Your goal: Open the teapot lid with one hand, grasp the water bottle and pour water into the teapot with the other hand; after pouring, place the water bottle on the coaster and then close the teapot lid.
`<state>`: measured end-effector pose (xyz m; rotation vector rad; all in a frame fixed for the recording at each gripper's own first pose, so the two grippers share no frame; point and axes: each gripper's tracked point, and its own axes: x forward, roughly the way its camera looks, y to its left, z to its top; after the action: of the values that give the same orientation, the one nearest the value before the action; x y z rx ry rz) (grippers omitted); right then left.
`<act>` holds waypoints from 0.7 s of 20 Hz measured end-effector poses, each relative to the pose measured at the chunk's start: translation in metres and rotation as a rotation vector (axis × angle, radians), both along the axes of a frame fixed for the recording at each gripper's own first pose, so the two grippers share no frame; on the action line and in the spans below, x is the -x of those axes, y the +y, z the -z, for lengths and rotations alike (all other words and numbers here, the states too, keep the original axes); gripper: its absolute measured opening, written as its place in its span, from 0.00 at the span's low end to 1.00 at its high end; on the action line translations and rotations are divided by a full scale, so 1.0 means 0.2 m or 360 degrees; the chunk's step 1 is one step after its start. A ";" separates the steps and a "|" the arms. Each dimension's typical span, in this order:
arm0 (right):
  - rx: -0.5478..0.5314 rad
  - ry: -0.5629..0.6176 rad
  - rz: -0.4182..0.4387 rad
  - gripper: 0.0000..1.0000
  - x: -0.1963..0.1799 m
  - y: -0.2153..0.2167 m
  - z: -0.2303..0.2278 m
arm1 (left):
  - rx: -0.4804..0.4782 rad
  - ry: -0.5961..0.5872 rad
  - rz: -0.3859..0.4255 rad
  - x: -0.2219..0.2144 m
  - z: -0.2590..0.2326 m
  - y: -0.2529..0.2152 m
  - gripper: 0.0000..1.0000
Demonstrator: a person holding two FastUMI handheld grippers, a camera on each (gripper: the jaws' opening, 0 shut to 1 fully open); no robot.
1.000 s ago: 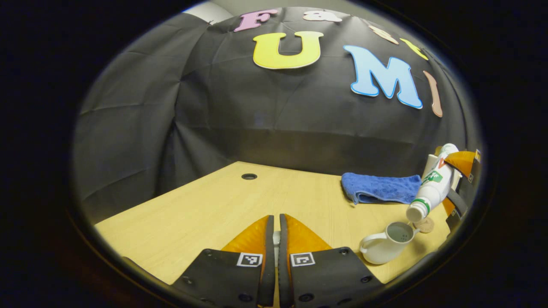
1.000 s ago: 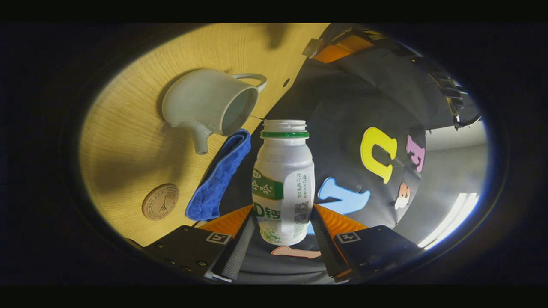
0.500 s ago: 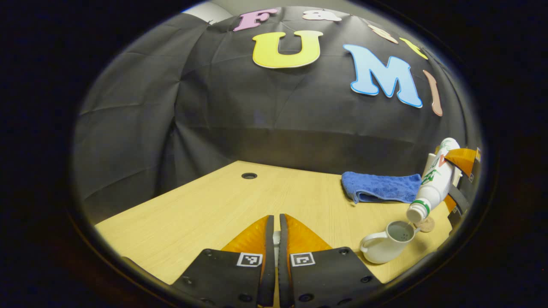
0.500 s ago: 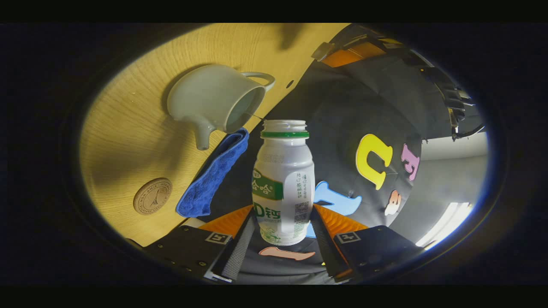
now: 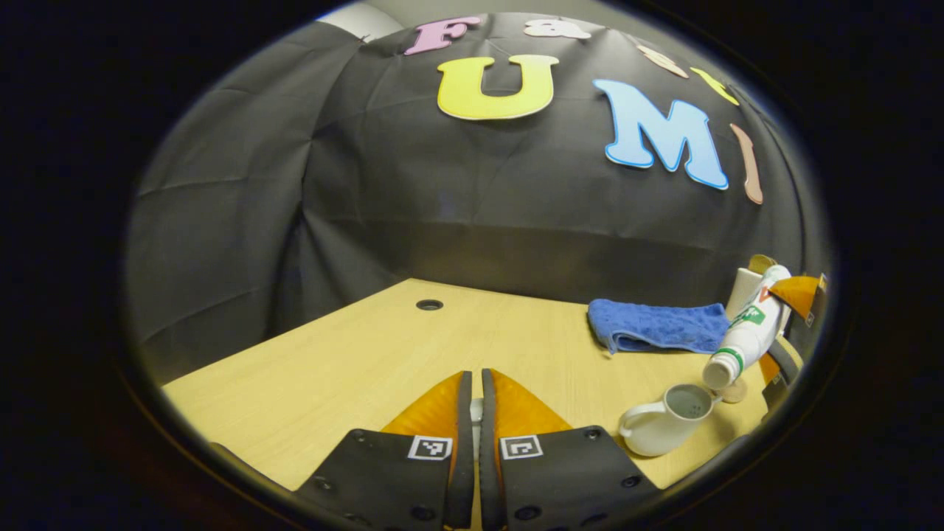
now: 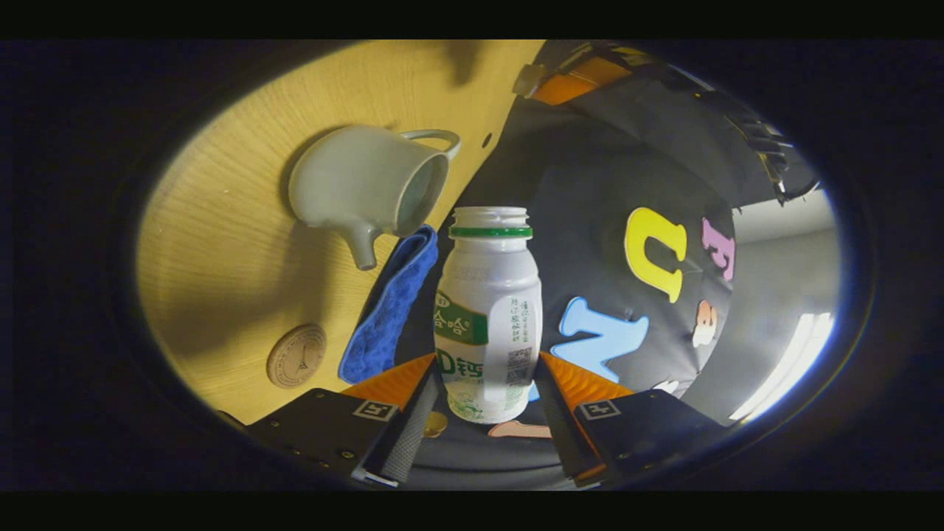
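Pouring step: water bottle (image 6: pixel 487 317), tipped mouth-down over the open teapot (image 5: pixel 667 420) on the desk (image 5: pixel 413 354), gripped at its base by the right claw (image 6: pixel 483 402). Next move, judged: right the bottle, set it on the coaster (image 6: pixel 296 355) beside the blue cloth (image 6: pixel 391 306). Left claw (image 5: pixel 472 413) nearly closed; something pale between its fingers, presumably the lid, cannot be identified. No stream discernible
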<state>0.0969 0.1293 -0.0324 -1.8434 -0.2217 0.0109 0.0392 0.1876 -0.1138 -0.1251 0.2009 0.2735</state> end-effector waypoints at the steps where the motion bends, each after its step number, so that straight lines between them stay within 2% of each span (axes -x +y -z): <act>1: -0.0085 0.0030 0.0018 0.74 0.00 -0.02 0.01 | 0.0004 -0.0005 0.0004 0.00 -0.01 -0.01 0.10; 4: -0.0364 0.0108 0.0042 0.74 0.02 -0.04 0.04 | 0.0011 -0.0017 0.0029 -0.01 -0.01 -0.03 0.10; 5: -0.0447 0.0125 0.0044 0.74 0.03 -0.05 0.05 | 0.0007 -0.0020 0.0038 -0.01 -0.01 -0.04 0.14; 6: -0.0535 0.0140 0.0040 0.74 0.04 -0.05 0.05 | 0.0001 -0.0020 0.0046 -0.01 -0.01 -0.05 0.10; 9: -0.0817 0.0199 0.0037 0.74 0.07 -0.07 0.06 | -0.0008 -0.0024 0.0081 -0.02 -0.02 -0.09 0.10; 11: -0.1027 0.0238 0.0052 0.74 0.09 -0.09 0.06 | -0.0013 -0.0028 0.0104 -0.03 -0.02 -0.11 0.14; 13: -0.1265 0.0299 0.0079 0.74 0.10 -0.13 0.08 | -0.0008 -0.0038 0.0131 -0.04 -0.02 -0.14 0.10; 14: -0.1386 0.0335 0.0096 0.74 0.09 -0.15 0.10 | -0.0003 -0.0046 0.0150 -0.04 -0.03 -0.16 0.14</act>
<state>0.0782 0.0999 -0.0519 -0.9700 -0.0083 0.0572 0.0477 0.1548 -0.1082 -0.1175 0.1773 0.1779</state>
